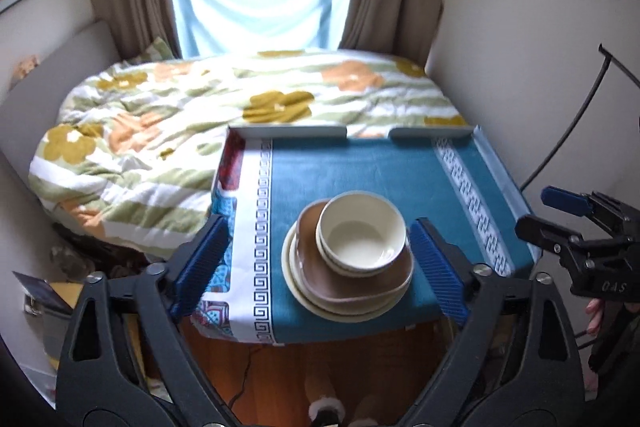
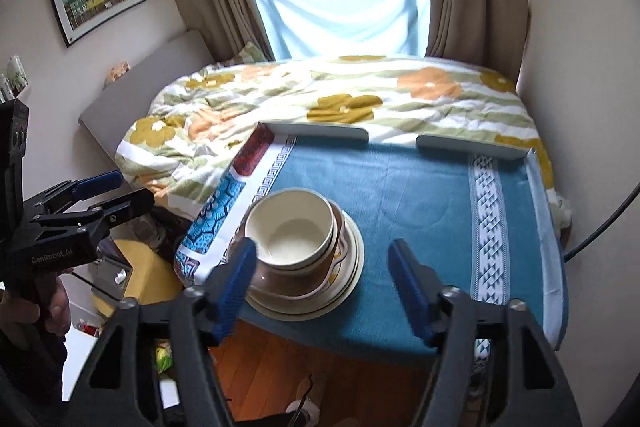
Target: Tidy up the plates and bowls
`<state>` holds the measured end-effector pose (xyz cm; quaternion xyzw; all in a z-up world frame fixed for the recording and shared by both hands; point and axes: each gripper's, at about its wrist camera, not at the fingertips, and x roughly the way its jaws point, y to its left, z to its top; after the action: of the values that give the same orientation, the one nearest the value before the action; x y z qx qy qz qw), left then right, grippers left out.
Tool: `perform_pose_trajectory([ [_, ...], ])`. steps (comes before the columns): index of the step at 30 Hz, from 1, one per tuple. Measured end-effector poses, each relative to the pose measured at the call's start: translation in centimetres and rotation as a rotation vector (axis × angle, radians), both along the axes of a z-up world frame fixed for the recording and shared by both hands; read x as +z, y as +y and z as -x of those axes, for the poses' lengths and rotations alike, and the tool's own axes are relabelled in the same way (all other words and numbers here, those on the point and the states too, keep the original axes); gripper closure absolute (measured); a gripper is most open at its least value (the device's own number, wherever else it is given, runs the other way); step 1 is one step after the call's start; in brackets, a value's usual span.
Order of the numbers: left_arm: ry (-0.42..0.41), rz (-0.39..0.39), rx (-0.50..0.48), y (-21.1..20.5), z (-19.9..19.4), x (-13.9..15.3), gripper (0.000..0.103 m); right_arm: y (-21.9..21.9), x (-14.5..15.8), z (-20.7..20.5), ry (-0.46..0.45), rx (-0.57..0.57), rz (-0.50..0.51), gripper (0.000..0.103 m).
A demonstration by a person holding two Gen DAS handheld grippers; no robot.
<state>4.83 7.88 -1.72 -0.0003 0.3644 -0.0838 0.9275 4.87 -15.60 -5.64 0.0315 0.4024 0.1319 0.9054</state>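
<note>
A stack of dishes stands near the front edge of a teal-covered table (image 1: 360,167) (image 2: 420,195). Cream bowls (image 1: 362,233) (image 2: 290,225) are nested on top of a brown plate (image 1: 352,283) (image 2: 288,285), which rests on cream plates (image 1: 320,305) (image 2: 350,267). My left gripper (image 1: 320,263) is open and empty, held back from the table's front edge with the stack between its blue fingers in view. My right gripper (image 2: 324,291) is open and empty, just right of the stack. Each gripper also shows at the side of the other's view: the right gripper (image 1: 568,215), the left gripper (image 2: 104,195).
A low grey rail (image 1: 288,131) (image 2: 320,131) runs along the table's far edge and right side. A bed with a flowered duvet (image 1: 180,131) (image 2: 320,95) lies behind and to the left. A wall (image 1: 540,67) stands on the right. A black cable (image 1: 576,123) hangs there. Wooden floor (image 1: 320,367) lies below.
</note>
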Motion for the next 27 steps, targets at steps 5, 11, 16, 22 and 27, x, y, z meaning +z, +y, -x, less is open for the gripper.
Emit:
perform_pose_trajectory([
  [5,-0.167,-0.017,0.049,-2.0,4.4,4.0,0.0,-1.7,4.6,4.2,-0.16,-0.099,0.029,0.001],
  [11,-0.25,-0.025,0.046,-3.9,7.7,5.5,0.0,-2.9,7.4,7.5,-0.29,-0.191,0.111,0.001],
  [16,-0.278,-0.031,0.04,-5.0,8.8,5.8,0.0,-3.7,8.0,8.9,-0.333,-0.234,0.114,0.001],
  [22,-0.295,-0.048,0.043,-5.5,9.4,5.9,0.0,-4.1,8.2,9.7,-0.334,-0.256,0.104,0.001],
  [27,-0.31,-0.057,0.046,-5.8,9.6,6.1,0.0,-4.2,8.2,9.9,-0.341,-0.269,0.099,0.001],
])
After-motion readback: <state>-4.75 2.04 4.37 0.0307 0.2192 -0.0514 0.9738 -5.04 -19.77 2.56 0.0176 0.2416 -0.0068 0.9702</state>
